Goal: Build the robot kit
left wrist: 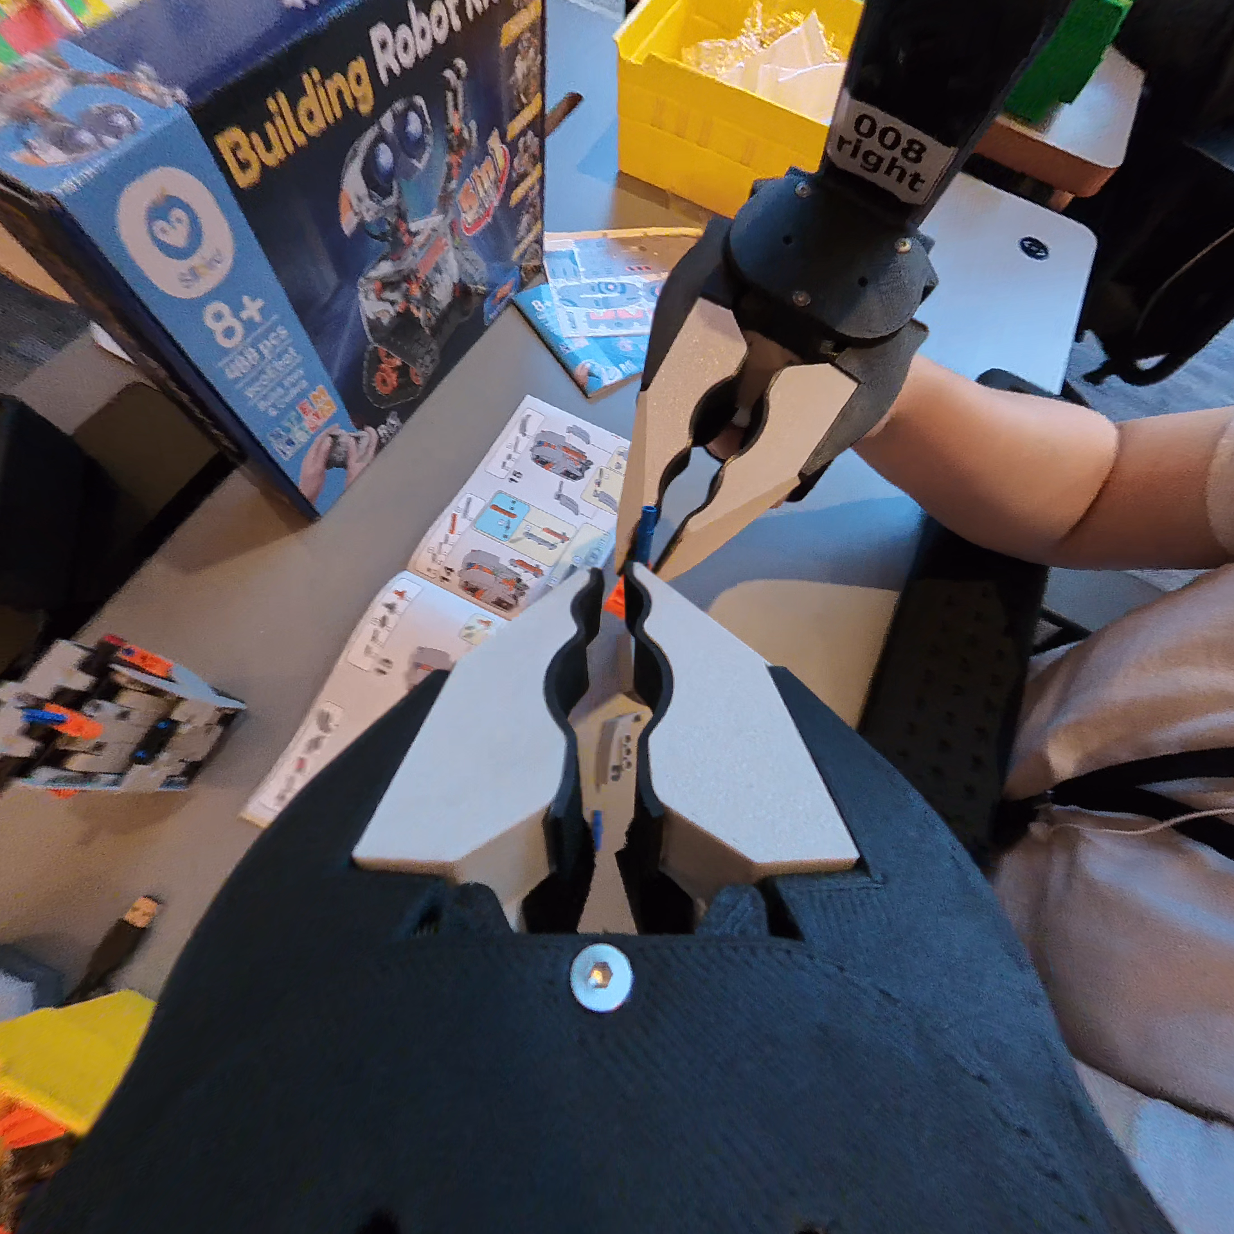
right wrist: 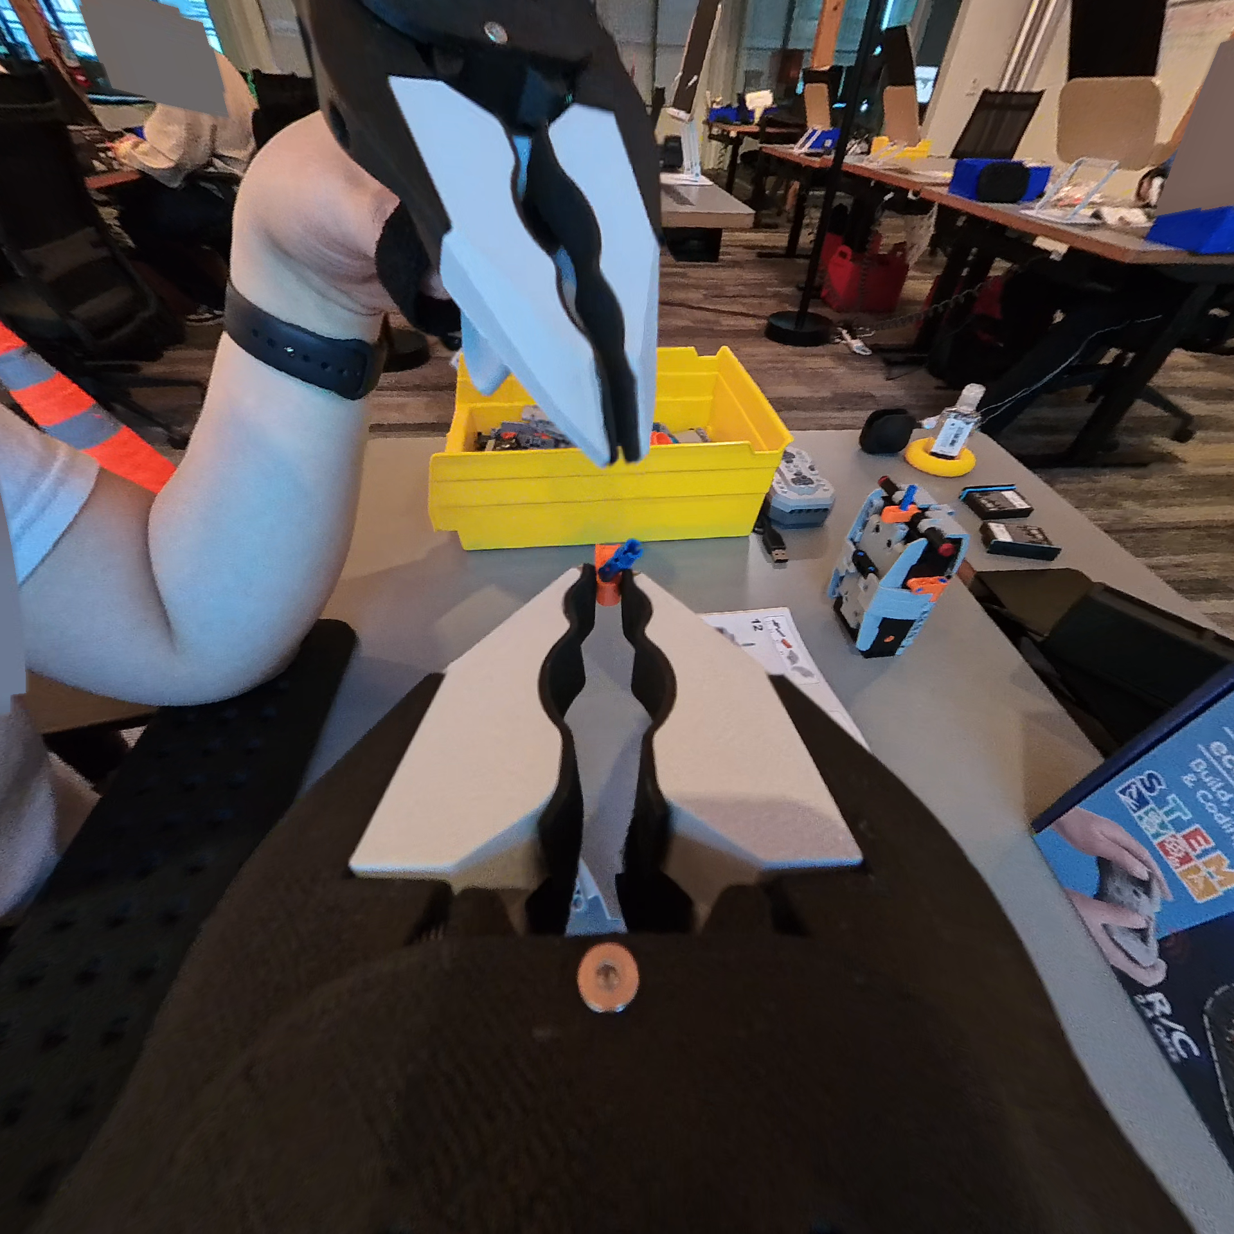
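My right gripper point(right wrist: 609, 577) is shut on a small orange brick piece point(right wrist: 606, 591) at its fingertips, held above the grey table point(right wrist: 935, 734). A blue pin point(right wrist: 620, 557) sticks up out of that piece. My left gripper point(right wrist: 621, 459) hangs just above it and points down at the pin, apart from it. In the left wrist view, my left gripper point(left wrist: 615, 577) has only a narrow gap between its jaws and holds nothing. Past its tips are the right gripper point(left wrist: 642, 571), the blue pin point(left wrist: 646, 534) and the orange piece point(left wrist: 614, 599).
A yellow bin point(right wrist: 601, 507) of parts stands behind the grippers. A part-built grey, blue and orange model point(right wrist: 895, 574) stands to its right. An open instruction booklet point(left wrist: 507, 521), the kit box point(left wrist: 334, 234) and a second yellow bin point(left wrist: 701, 133) lie around. A forearm point(right wrist: 220, 501) rests at left. The tips of both grippers are at nearly the same place.
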Demonstrator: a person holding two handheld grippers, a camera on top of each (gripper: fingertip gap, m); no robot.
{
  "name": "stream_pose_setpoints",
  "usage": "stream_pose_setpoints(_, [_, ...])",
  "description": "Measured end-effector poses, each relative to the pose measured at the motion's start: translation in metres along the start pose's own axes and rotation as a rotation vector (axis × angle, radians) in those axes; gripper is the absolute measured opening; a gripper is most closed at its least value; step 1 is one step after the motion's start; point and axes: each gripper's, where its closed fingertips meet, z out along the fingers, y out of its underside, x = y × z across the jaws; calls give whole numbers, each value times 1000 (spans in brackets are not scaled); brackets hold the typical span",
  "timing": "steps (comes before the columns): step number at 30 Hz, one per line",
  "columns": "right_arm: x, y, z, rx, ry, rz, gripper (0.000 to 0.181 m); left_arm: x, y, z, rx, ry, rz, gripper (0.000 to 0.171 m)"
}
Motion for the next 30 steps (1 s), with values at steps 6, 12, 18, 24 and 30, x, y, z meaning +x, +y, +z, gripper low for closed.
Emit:
stream_pose_setpoints(6, [-1, -8, -23, 3, -64, 68, 6, 20, -35, -13, 193, -118, 360, 27])
stream_pose_setpoints(12, [-1, -29, -55, 24, -60, 88, 6, 62, -64, -1, 318, -182, 646, 64])
stream_pose_setpoints(18, [-9, -47, -85, 20, -28, 89, 6, 75, -74, 8, 292, -287, 751, 71])
stream_pose_setpoints(24, [-31, -62, -106, 25, -83, 122, 6, 84, -87, 9, 87, -437, 1017, 73])
stream_pose_setpoints(30, [-52, -72, -118, 28, -155, 155, 6, 116, -96, 14, 31, -322, 1204, 81])
